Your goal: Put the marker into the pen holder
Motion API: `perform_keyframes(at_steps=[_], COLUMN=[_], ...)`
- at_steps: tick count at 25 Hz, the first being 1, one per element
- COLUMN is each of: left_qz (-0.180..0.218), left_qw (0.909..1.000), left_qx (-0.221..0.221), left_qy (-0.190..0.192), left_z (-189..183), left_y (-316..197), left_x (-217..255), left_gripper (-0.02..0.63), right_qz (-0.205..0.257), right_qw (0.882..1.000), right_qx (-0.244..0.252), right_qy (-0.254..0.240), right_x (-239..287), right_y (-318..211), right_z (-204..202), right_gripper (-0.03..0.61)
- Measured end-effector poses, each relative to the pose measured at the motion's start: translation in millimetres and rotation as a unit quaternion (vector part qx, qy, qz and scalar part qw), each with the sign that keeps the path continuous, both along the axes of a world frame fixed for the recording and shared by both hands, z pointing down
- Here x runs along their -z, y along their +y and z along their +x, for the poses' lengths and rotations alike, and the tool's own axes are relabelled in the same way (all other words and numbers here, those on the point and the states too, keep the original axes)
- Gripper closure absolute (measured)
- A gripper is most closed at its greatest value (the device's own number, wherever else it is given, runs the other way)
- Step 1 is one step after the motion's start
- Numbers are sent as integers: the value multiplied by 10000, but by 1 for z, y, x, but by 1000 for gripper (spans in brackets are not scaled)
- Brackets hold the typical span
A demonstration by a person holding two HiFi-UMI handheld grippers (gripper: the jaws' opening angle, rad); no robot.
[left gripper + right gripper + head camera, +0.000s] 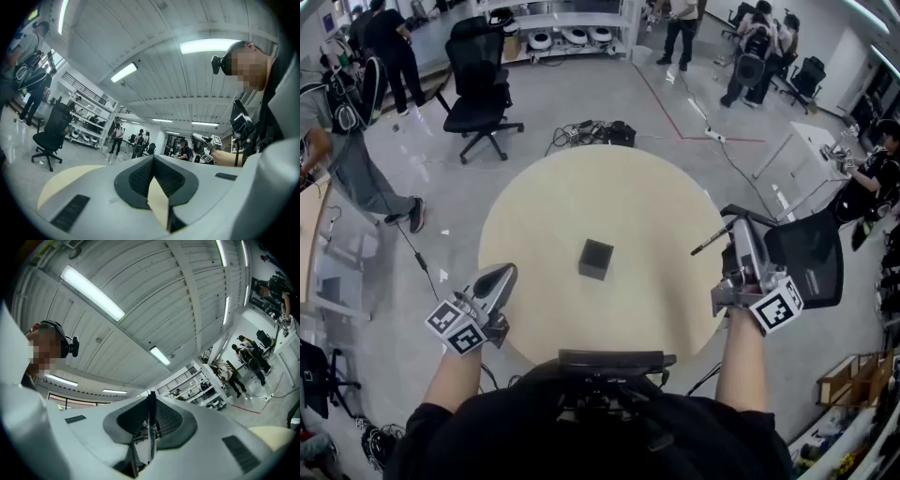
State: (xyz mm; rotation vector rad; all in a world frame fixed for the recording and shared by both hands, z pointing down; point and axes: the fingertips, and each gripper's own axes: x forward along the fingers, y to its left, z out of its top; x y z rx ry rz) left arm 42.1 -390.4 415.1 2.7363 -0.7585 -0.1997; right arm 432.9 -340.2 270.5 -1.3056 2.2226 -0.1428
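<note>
My right gripper (737, 228) clamps the marker (711, 243) over the table (544, 216), well apart from the pen holder (595, 259). My left gripper (501, 278) has its jaws pressed together

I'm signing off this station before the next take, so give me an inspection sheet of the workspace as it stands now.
Surface: round beige table, carrying only the holder.
Job's things: black pen holder stands mid-table; marker is held at the table's right edge, not yet in the holder.
Clutter: nothing seen on the table.
Grippers: left claw shut and empty at the near-left edge; right claw shut on the marker.
Cables: a tangle of cables on the floor beyond the table.
Surroundings: office chair, people and shelving at the back.
</note>
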Motion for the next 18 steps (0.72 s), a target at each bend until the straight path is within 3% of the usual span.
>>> perform_keyframes(at_steps=[11,18], left_qz=[-561,-855], left_qw=[9979,9952], left_qx=[274,382], left_qy=[-194,-292], left_z=[-15,-32], left_y=[-16,-14], left_x=[-37,-79], left_gripper=[612,612], right_qz=[-704,-1254], right_qw=[9955,9899], right_qx=[607,664], right_qy=[183,23], right_x=[-81,-166], right_y=[-110,-145], right_z=[-53,-80], right_gripper=[518,518])
